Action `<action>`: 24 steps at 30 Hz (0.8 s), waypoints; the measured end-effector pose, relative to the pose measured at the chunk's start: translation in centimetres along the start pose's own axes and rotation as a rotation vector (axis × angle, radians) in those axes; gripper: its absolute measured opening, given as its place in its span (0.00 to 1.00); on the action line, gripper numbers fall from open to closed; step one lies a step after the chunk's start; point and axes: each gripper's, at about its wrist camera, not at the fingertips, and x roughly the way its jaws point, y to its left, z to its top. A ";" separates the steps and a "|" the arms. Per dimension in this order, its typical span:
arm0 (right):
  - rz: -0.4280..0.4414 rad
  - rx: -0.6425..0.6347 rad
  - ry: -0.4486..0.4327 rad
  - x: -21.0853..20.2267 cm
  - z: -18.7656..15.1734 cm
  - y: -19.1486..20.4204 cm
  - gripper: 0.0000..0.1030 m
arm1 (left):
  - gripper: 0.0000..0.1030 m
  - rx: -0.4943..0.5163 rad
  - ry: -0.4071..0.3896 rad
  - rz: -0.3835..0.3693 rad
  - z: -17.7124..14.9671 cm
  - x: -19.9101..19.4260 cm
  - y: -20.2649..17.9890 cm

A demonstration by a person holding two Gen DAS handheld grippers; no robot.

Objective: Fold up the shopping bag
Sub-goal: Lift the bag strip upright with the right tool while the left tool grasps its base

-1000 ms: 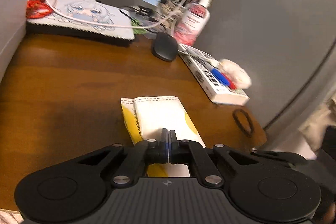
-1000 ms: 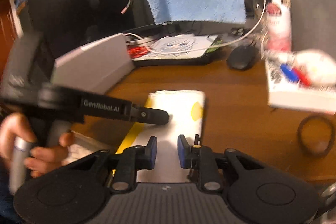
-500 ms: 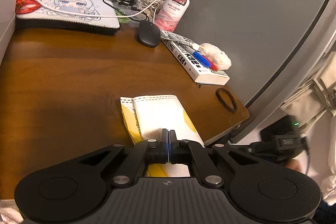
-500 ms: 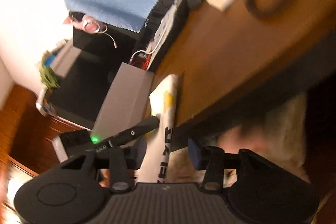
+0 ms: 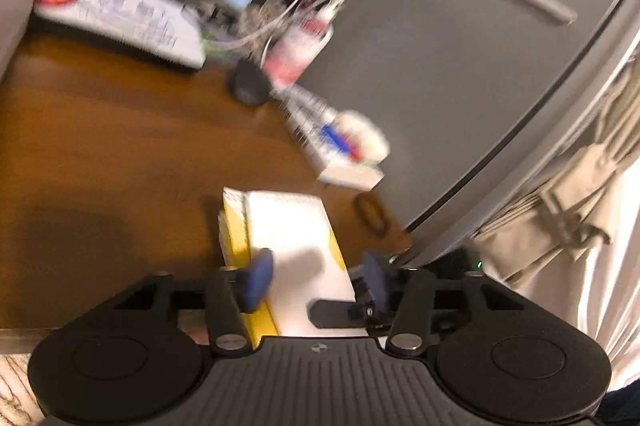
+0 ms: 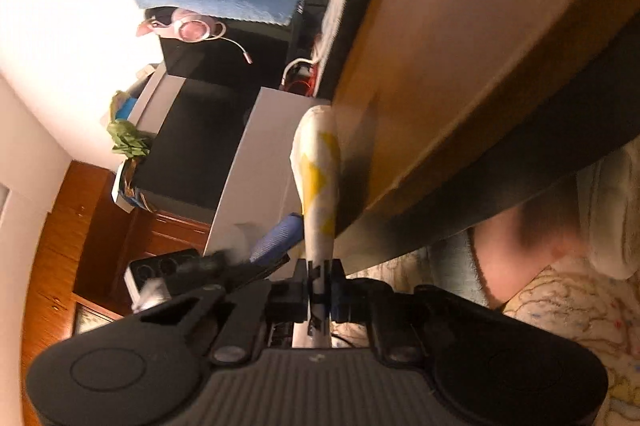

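The folded white and yellow shopping bag point(image 5: 292, 226) lies at the near edge of the brown wooden table point(image 5: 100, 146). My left gripper point(image 5: 316, 278) stands open over the bag's near end, its blue pads point(image 5: 258, 278) spread apart. From below the table edge, rolled on its side, my right gripper point(image 6: 320, 286) is shut on the near end of the bag point(image 6: 318, 162). One blue pad of the left gripper point(image 6: 280, 240) shows beside the bag there.
A book with pens point(image 5: 336, 154), a black mouse point(image 5: 248, 86), a pink bottle point(image 5: 296, 50) and a black hair tie point(image 5: 370, 214) sit on the right of the table. A grey panel point(image 5: 460, 66) stands right. A grey box point(image 6: 256, 178) lies beside the bag.
My left gripper has opened and let go of the bag. My right gripper has swung under the table edge, rolled sideways, and shut on the bag's near end.
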 end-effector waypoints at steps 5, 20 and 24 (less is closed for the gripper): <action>0.083 -0.089 -0.023 -2.7 0.2 2.8 0.08 | 0.70 0.021 -0.071 -0.047 0.7 -2.6 -1.0; 0.345 -0.224 0.155 -2.1 0.2 8.4 0.09 | 0.22 -0.114 -0.072 -0.384 0.5 -3.1 -0.3; 0.333 -0.219 0.160 -2.0 0.2 8.1 0.10 | 0.15 -0.084 -0.098 -0.356 0.3 -3.4 -0.9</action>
